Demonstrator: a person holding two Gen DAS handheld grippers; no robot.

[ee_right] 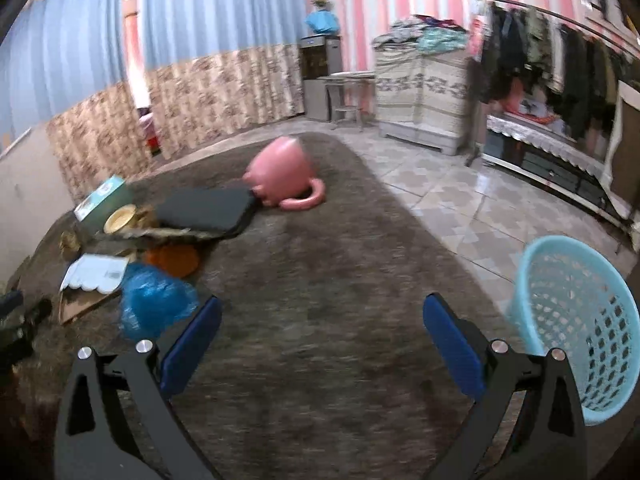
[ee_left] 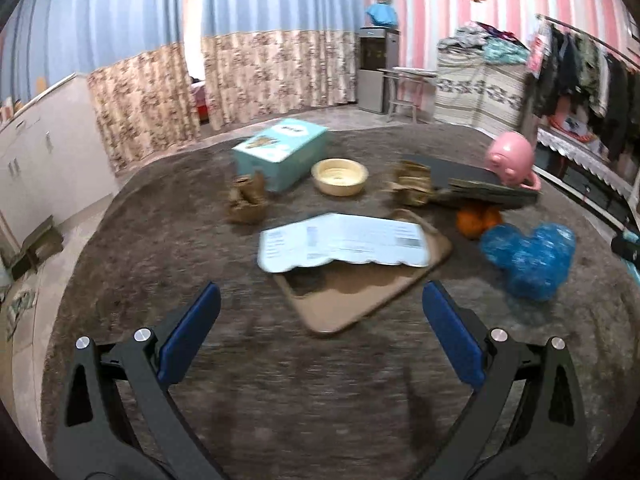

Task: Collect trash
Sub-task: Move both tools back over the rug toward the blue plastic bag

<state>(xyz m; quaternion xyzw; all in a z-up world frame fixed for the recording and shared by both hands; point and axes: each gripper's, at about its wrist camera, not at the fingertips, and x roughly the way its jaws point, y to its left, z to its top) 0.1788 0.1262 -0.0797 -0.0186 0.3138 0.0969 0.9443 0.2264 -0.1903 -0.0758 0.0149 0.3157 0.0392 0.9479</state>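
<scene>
On the brown rug [ee_left: 200, 240] lie a white paper sheet [ee_left: 344, 246] over a flat cardboard piece [ee_left: 352, 300], two crumpled brown paper wads [ee_left: 246, 200] [ee_left: 412, 184], and a crumpled blue plastic bag [ee_left: 528, 254]. My left gripper [ee_left: 320, 304] is open and empty, just short of the cardboard. My right gripper [ee_right: 322, 316] is open and empty over bare rug, with the blue bag [ee_right: 154, 300] at its left finger and a light blue mesh basket [ee_right: 576, 316] at its right.
A teal box [ee_left: 280, 152], a cream bowl [ee_left: 340, 176], a dark pad [ee_left: 472, 182], oranges [ee_left: 476, 220] and a pink piggy bank [ee_left: 512, 160] sit on the rug. Tiled floor [ee_right: 460, 192] lies to the right, with a clothes rack [ee_right: 560, 52] beyond.
</scene>
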